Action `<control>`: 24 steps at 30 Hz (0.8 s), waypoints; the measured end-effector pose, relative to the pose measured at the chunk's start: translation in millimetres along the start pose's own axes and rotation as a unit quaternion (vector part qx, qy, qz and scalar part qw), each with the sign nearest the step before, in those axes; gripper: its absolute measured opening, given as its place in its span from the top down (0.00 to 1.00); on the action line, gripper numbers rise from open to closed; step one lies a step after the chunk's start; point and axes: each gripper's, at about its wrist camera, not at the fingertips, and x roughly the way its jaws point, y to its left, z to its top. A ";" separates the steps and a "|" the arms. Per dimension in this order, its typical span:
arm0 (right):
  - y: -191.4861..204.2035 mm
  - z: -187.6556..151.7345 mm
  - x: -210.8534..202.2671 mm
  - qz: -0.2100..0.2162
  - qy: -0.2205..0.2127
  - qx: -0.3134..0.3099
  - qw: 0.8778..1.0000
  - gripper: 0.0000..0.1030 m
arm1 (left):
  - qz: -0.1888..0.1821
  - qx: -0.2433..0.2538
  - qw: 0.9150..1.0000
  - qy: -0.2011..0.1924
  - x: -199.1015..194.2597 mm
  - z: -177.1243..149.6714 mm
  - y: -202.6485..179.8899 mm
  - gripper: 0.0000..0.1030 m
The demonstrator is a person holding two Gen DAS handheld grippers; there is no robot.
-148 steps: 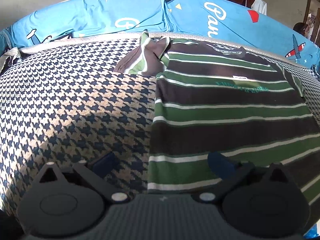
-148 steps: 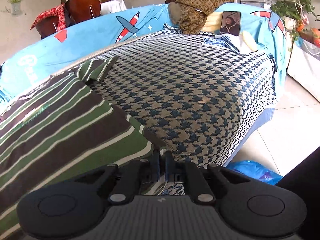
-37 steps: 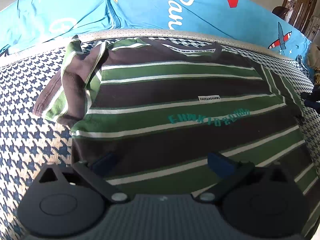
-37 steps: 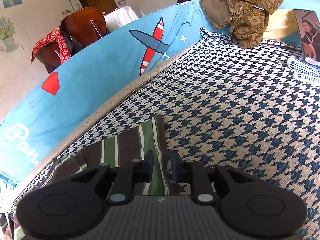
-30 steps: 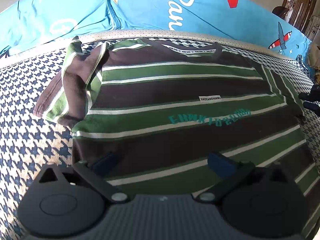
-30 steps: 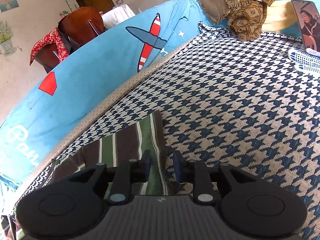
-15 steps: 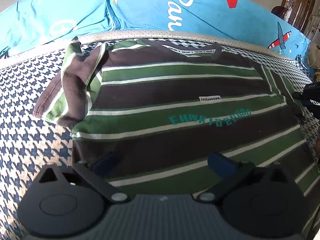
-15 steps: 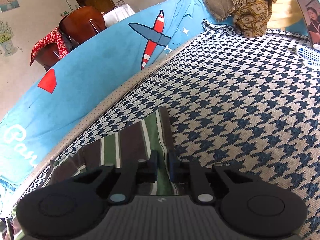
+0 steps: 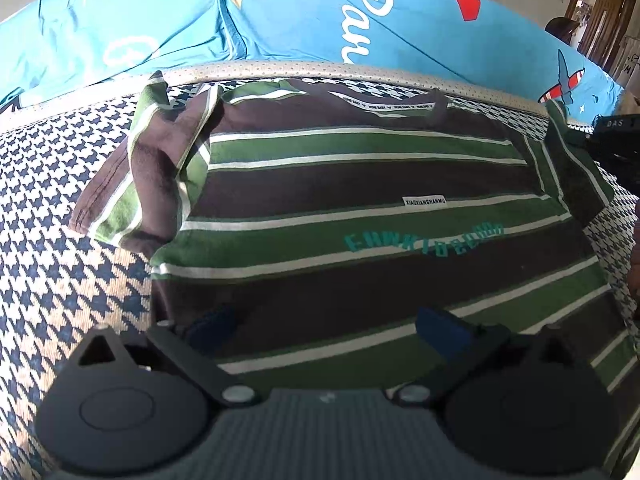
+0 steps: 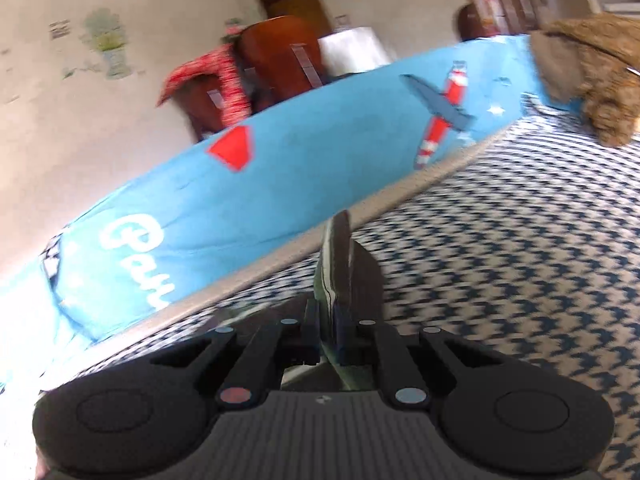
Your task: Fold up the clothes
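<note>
A green, brown and white striped T-shirt (image 9: 360,220) lies flat on the houndstooth cover, collar toward the blue backrest. Its left sleeve (image 9: 148,176) is crumpled and folded over. My left gripper (image 9: 324,324) hovers open above the shirt's lower part, its blue pads apart with nothing between them. The right sleeve (image 10: 340,256) stands lifted off the cover, pinched in my right gripper (image 10: 328,332), which is shut on it. That gripper's black body (image 9: 616,140) shows at the right edge of the left wrist view, by the raised sleeve (image 9: 568,160).
A blue printed backrest (image 9: 320,20) runs along the far side. The houndstooth cover (image 10: 520,280) spreads to the right. A brown patterned blanket (image 10: 592,60) lies at the far right end. A wooden chair with red cloth (image 10: 256,76) stands behind the backrest.
My right gripper has closed on the right sleeve and lifted it up off the cover, its view tilting and blurring. The left gripper has stayed open above the shirt.
</note>
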 end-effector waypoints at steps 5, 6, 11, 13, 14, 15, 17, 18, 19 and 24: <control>27.9 -14.7 7.9 0.099 0.070 -0.069 0.990 0.87 | 0.000 0.002 1.000 0.000 0.3 0.1 0.1 0.00; 29.9 -16.3 8.9 0.111 0.080 -0.076 0.988 0.87 | -0.001 0.000 1.000 0.000 0.2 0.2 0.4 0.00; 18.1 -10.6 5.4 0.089 0.075 -0.060 0.991 0.84 | -0.003 -0.004 1.000 0.000 0.3 1.2 2.5 0.00; 9.3 -7.7 4.4 0.072 0.074 -0.046 0.994 0.83 | -0.002 -0.004 1.000 0.000 0.7 1.3 2.4 0.00; 5.5 -6.6 3.5 0.066 0.076 -0.041 0.994 0.83 | -0.002 -0.004 1.000 0.000 0.9 1.4 2.3 0.00; 3.0 -6.4 3.5 0.063 0.080 -0.039 0.994 0.83 | -0.002 -0.003 1.000 0.000 1.1 1.4 2.3 0.00; 2.7 -7.5 4.0 0.058 0.093 -0.042 0.993 0.83 | 0.000 -0.002 1.000 0.000 1.7 1.4 2.2 0.00; 3.1 -8.6 4.3 0.057 0.101 -0.047 0.992 0.83 | 0.000 -0.001 1.000 0.000 2.0 1.4 2.1 0.00; 3.6 -10.9 4.9 0.056 0.108 -0.051 0.991 0.83 | 0.001 -0.001 1.000 -0.001 1.8 1.1 2.0 0.00; 8.2 -24.7 11.3 0.038 0.151 -0.074 0.985 0.79 | 0.005 0.004 1.000 0.000 1.9 -0.3 0.5 0.00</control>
